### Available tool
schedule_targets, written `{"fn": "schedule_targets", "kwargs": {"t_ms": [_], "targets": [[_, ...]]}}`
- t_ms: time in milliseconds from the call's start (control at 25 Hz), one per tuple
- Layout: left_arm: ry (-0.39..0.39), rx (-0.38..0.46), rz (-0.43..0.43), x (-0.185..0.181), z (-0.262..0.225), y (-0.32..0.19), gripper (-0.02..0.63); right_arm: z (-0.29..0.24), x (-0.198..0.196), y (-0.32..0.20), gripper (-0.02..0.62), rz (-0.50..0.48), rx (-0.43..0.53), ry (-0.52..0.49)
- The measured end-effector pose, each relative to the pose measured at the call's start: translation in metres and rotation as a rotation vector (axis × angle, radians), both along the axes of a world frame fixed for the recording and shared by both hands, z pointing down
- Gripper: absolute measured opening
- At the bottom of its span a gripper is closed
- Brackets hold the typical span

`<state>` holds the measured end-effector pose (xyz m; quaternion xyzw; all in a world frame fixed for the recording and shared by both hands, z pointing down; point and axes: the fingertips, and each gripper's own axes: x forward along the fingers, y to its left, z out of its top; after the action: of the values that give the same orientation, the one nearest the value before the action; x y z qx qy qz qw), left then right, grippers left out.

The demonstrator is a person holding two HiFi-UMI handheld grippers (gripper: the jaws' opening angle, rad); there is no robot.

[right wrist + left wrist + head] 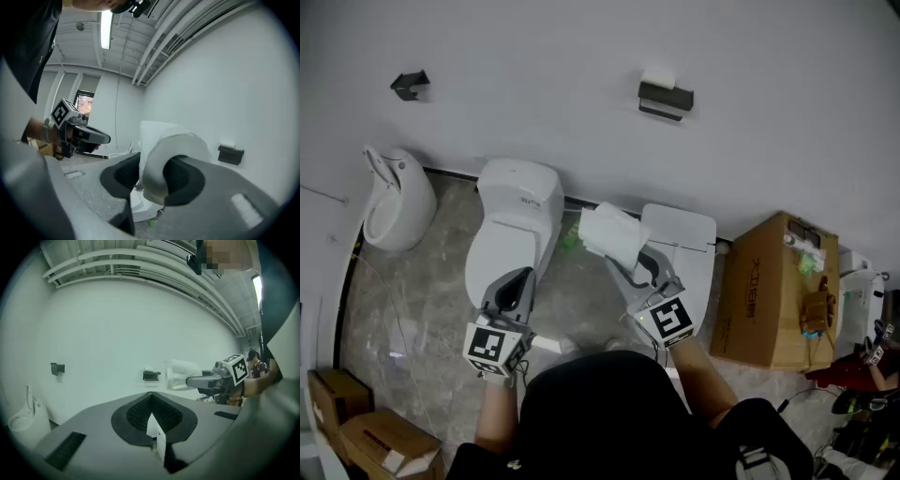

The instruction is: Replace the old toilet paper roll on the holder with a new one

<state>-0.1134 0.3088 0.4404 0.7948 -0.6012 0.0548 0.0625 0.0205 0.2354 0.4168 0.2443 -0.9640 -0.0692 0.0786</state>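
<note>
Two grippers are up in front of the person. The right gripper (639, 267) is clamped on the one new toilet paper roll (611, 234), held out in the air above a toilet with a loose sheet trailing. The left gripper (517, 281) has its jaws pressed together on nothing. Two black holders are on the wall: the near holder (666, 97) carries something small and white on top, the far holder (411, 84) sits well to the left. Below stand two toilets (517, 202) (684, 234), one urinal (394, 197), and three cardboard boxes (773, 291) (337, 394) (389, 445)
</note>
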Motion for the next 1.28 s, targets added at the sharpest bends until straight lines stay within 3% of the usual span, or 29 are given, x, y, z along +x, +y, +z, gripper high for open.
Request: {"fn": "schedule_targets", "kwargs": {"t_ms": [800, 1080, 1280], "targets": [[0.025, -0.048, 0.054, -0.082, 0.037, 0.029, 0.014, 0.018, -0.075, 0.015, 0.135, 0.066, 0.007, 0.072], [0.026, -0.087, 0.043, -0.101, 0.057, 0.004, 0.014, 0.037, -0.097, -0.017, 0.135, 0.064, -0.014, 0.097], [0.015, -0.104, 0.035, -0.112, 0.061, -0.042, 0.014, 0.043, -0.11, -0.061, 0.135, 0.049, -0.012, 0.111]]}}
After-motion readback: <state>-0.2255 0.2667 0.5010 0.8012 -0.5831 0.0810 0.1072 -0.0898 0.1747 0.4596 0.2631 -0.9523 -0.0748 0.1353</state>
